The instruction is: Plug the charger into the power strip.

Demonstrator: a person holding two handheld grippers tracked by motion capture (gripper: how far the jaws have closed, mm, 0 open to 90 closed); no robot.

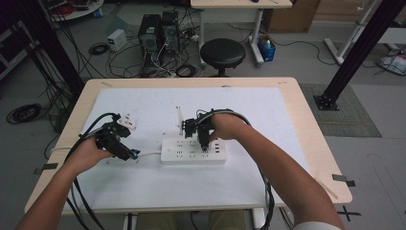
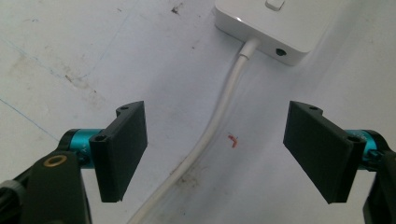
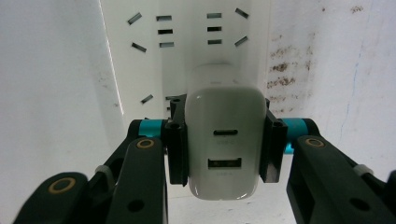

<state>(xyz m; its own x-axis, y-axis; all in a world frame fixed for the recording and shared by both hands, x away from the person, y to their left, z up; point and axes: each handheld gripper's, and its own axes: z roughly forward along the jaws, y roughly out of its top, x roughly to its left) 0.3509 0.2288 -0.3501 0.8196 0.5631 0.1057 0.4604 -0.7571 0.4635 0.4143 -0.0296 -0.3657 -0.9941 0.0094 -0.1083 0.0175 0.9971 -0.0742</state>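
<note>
Right gripper point(image 3: 223, 149) is clamping a white rounded plastic charger point(image 3: 223, 144) over the white power strip point(image 1: 191, 154).
Left gripper point(image 2: 215, 151) is hovering open, empty, astride the strip's white cable point(image 2: 219, 116) at left.

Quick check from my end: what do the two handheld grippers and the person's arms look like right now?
Both the left gripper and right gripper are black, with flat rectangular black pads on teal barrels, brass-ringed pivots and bundled black cables. The forearms are bare; a white sleeve edge shows at the right arm.
</note>
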